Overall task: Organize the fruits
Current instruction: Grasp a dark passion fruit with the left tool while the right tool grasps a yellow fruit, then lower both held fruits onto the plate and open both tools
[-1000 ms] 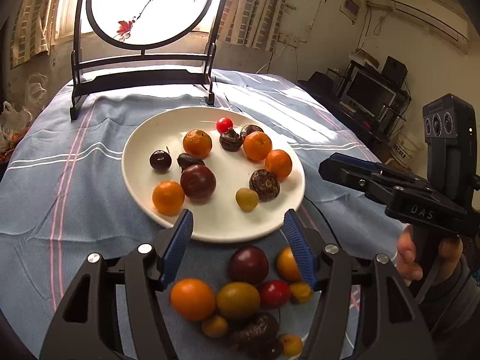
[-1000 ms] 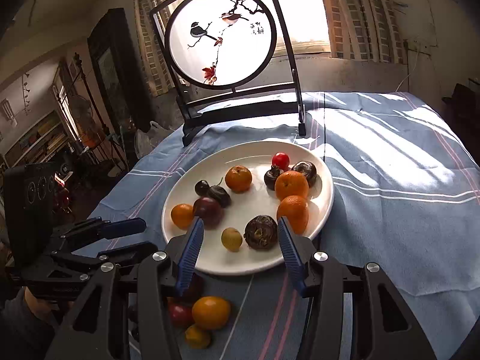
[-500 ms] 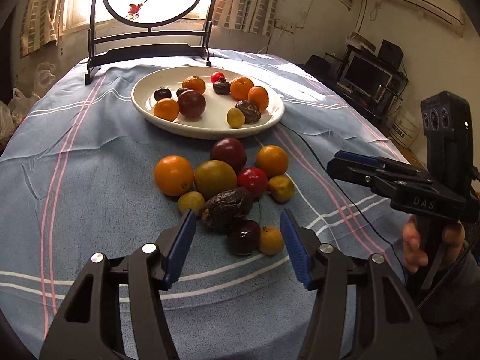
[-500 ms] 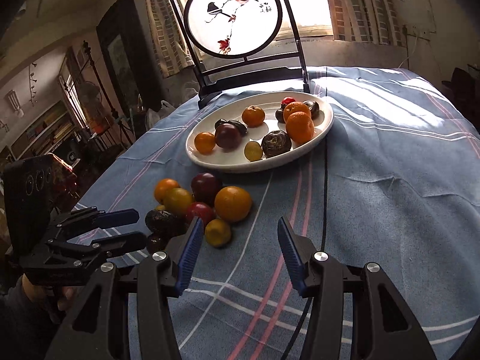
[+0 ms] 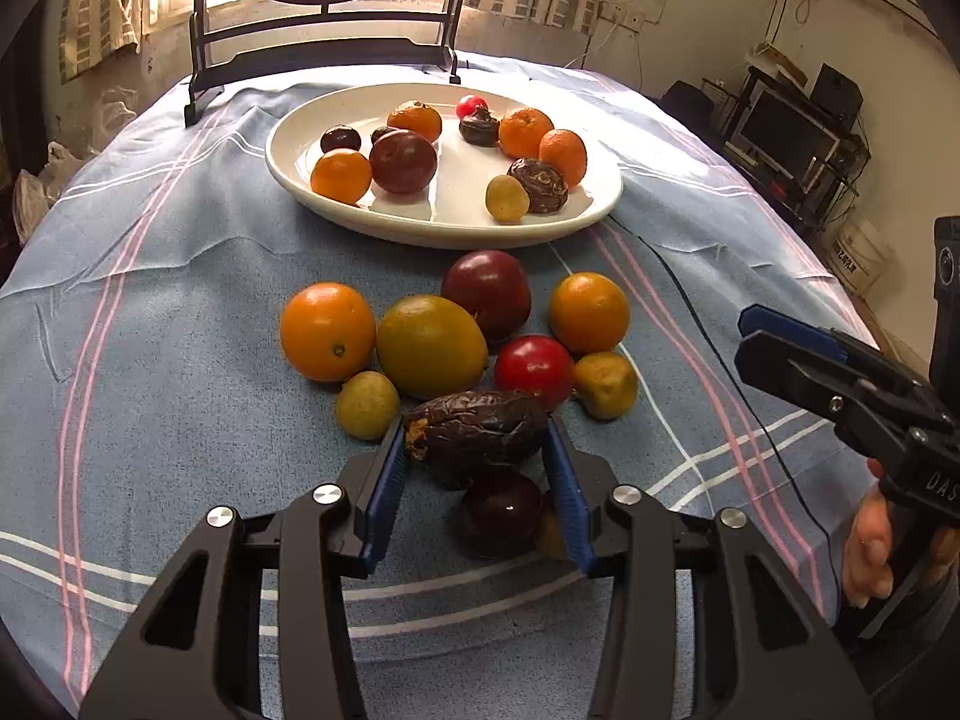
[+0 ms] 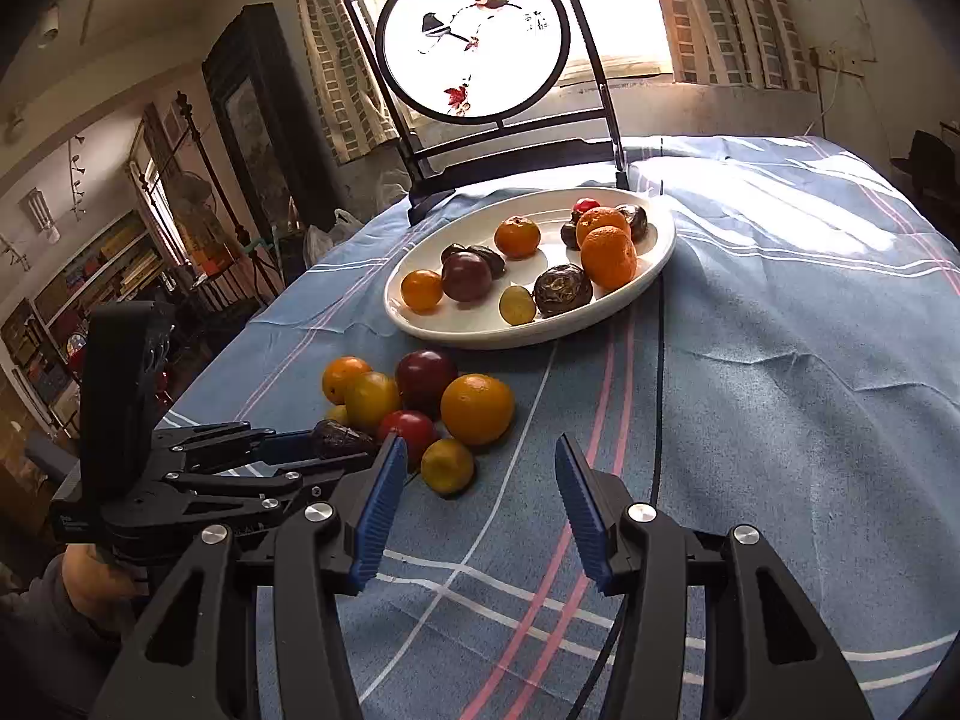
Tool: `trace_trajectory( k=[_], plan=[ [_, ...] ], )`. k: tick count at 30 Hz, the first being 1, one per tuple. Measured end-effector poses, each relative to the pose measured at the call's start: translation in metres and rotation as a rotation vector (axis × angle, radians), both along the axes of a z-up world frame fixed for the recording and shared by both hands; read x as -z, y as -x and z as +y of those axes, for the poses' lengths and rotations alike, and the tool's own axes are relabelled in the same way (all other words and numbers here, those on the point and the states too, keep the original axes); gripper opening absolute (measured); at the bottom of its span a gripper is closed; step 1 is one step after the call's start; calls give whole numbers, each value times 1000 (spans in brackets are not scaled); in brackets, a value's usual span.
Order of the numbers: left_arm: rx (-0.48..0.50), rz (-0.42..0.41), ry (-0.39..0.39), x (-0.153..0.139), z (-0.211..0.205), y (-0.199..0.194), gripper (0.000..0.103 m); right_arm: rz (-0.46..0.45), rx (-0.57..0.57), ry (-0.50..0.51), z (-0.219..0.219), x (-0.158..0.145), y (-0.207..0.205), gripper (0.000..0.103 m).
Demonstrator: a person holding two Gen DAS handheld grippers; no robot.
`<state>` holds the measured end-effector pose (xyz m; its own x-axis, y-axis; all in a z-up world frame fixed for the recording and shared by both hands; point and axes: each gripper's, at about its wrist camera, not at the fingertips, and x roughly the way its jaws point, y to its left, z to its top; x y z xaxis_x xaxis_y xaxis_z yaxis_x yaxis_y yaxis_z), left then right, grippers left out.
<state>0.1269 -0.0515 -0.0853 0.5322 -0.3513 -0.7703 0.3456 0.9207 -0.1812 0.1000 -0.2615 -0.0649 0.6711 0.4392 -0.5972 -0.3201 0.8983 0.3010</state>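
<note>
Left wrist view: my left gripper (image 5: 474,438) brackets the wrinkled dark fruit (image 5: 477,429) at frame centre, jaws probably touching, grip unconfirmed; next squeeze, lift to plate (image 5: 444,228). Right gripper (image 6: 474,480) open, empty.

So the left gripper (image 5: 477,468) pulled back from the plate (image 5: 300,165) 1 second ago and dropped low over the loose fruit pile. Its fingers (image 5: 384,480) now sit either side of the wrinkled dark fruit (image 5: 477,429), looks like touching. The right gripper (image 6: 474,501) backed off too.

A glossy white glazed plate (image 5: 360,213) sat on matt woven cloth (image 5: 180,312); the near dark fruit (image 5: 480,426) looked wrinkled, dull.
</note>
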Motion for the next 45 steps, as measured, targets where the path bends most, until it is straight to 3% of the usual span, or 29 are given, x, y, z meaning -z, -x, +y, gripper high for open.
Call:
trace_trajectory(
  k=[5, 10, 15, 21, 23, 31, 37, 45],
  plan=[
    [1, -76, 45, -16, 15, 20, 43, 25, -50, 25, 8, 3, -1, 52],
    [-53, -113, 73, -34, 49, 34, 43, 15, -195, 160, 46, 6, 14, 51],
    [-94, -116, 75, -37, 73, 38, 43, 37, -283, 202, 83, 11, 24, 46],
    [-89, -108, 90, -32, 79, 41, 43, 101, -267, 272, 103, 22, 11, 31],
    [-88, -111, 96, -32, 79, 41, 43, 115, -258, 261, 102, 24, 9, 25],
    [-79, -132, 119, -36, 83, 46, 43, 89, -247, 141, 78, 12, 17, 25],
    [-54, -162, 130, -51, 76, 40, 43, 24, -169, 48, 40, -20, 15, 25],
    [4, -140, 146, -66, 40, -24, 43, 20, -64, -6, 11, -60, -57, 25]
  ],
)
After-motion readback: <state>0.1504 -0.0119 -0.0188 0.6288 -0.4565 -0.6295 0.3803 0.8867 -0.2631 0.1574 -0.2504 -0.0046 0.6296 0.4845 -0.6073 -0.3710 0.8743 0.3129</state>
